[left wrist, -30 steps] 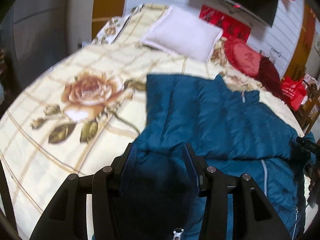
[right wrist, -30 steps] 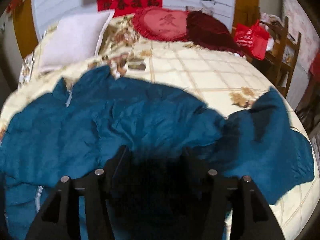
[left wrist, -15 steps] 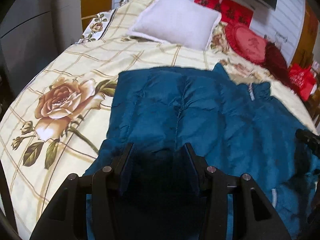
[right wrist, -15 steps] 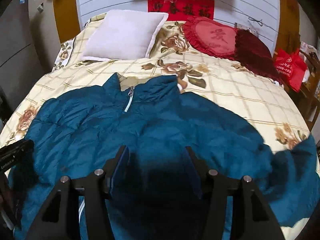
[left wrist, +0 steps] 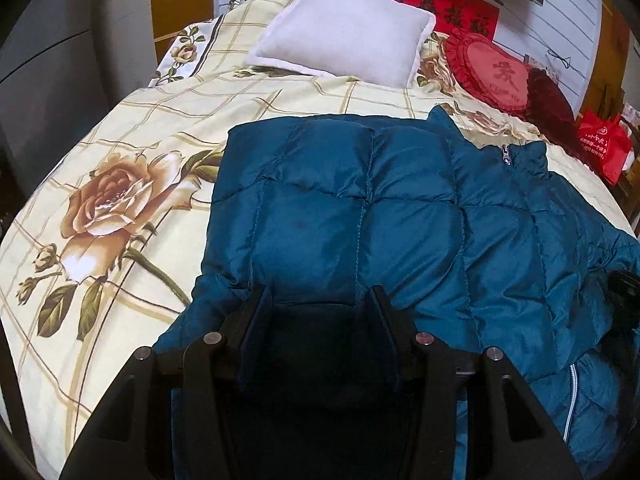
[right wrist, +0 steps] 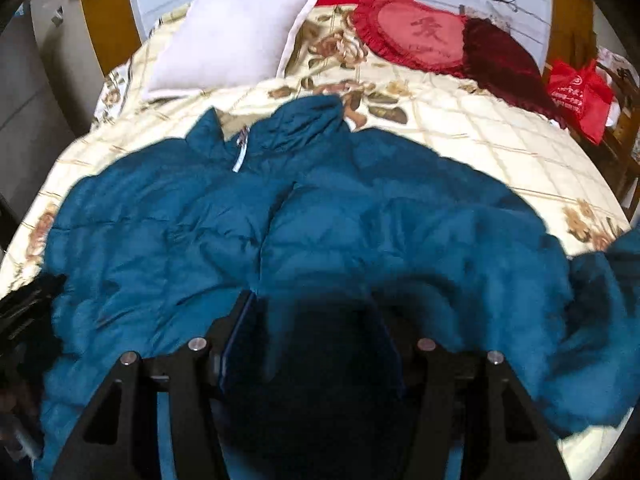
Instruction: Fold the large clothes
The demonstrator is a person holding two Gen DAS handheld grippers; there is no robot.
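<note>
Gripping the blue jacket (left wrist: 400,216) hem in both tools (left wrist: 316,300) (right wrist: 312,300), we risk slippery padding sliding free, collapsing the fold onto the bed (left wrist: 120,128).

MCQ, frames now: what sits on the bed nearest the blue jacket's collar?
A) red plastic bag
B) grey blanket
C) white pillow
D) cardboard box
C. In the right wrist view the white pillow lies on the floral bedspread just beyond the collar of the blue jacket; the red bag sits off the bed's far right edge.
</note>
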